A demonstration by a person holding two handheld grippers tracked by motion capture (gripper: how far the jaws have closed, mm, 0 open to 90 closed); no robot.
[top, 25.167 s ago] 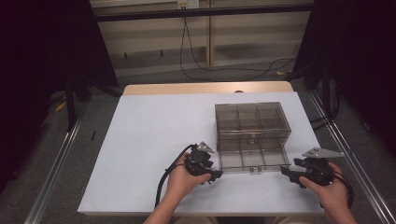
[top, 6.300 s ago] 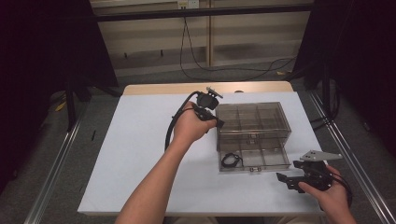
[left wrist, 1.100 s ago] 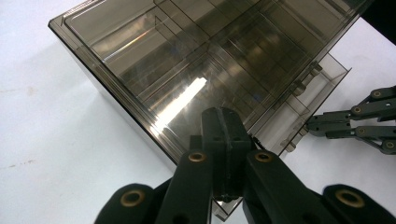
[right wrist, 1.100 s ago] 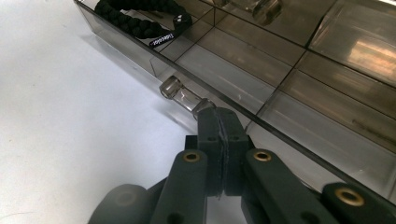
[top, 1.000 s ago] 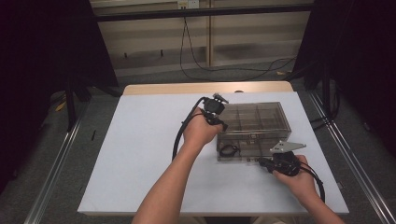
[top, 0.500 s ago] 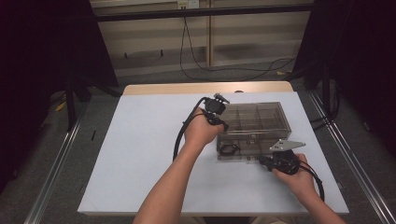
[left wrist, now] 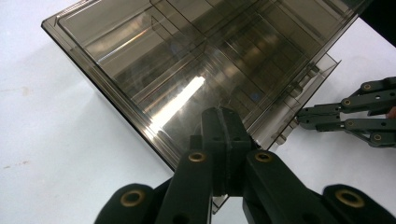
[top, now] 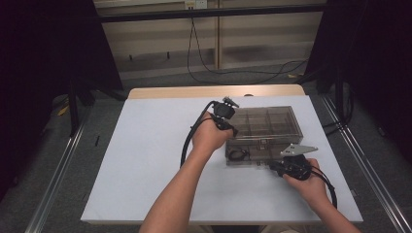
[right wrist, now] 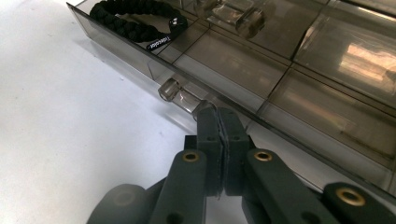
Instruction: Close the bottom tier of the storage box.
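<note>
White table point(top: 145, 160) carries the smoky clear organizer box point(top: 272, 124) at its right half; left claw point(left wrist: 219, 135), jaws closed, presses its lid corner; right claw point(right wrist: 218, 123), pinched together, meets the open drawer's front by the knob point(right wrist: 170, 89); black bracelet point(right wrist: 140, 21) lies inside; pushing the drawer shut likely comes next.

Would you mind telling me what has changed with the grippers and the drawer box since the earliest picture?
The left gripper moved from the table's near edge up to the smoky organiser box, jaws shut at its top corner. The right gripper came in from the right to the open drawer's front handle. A black bracelet now lies in the drawer. The box stayed put.
</note>
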